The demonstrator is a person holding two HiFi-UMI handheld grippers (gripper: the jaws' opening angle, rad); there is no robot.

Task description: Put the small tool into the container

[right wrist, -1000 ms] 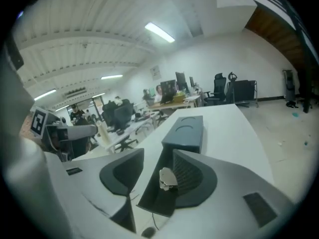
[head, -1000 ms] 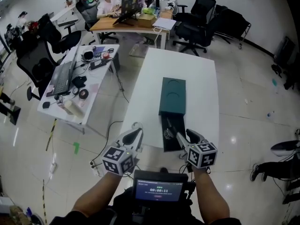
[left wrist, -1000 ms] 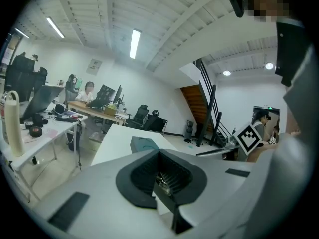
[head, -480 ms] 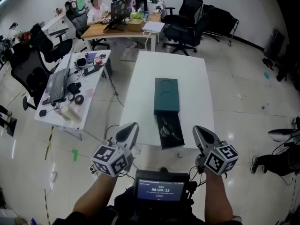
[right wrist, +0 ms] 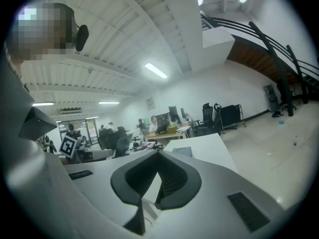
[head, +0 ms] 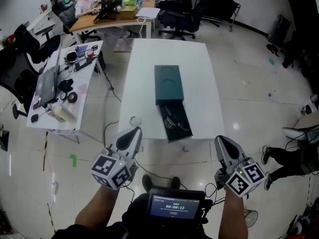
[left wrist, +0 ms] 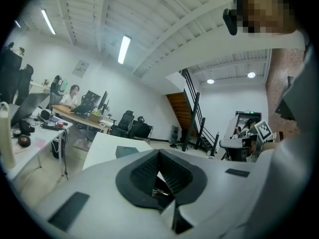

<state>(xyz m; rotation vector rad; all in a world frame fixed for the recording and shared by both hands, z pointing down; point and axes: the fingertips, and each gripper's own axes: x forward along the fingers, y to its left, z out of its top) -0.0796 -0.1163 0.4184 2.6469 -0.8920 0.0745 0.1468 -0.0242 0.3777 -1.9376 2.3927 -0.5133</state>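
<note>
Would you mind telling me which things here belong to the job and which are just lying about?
Job:
- green container
- its open drawer
- small tool in that drawer
- left claw, right claw, both shut and empty

Lying about:
- side desk
- laptop
- office chairs
- timer screen

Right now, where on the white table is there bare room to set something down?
Both long strips of the white table beside the green container are bare, and the far end beyond it. The black tray holds tools; the side desk is crowded.
</note>
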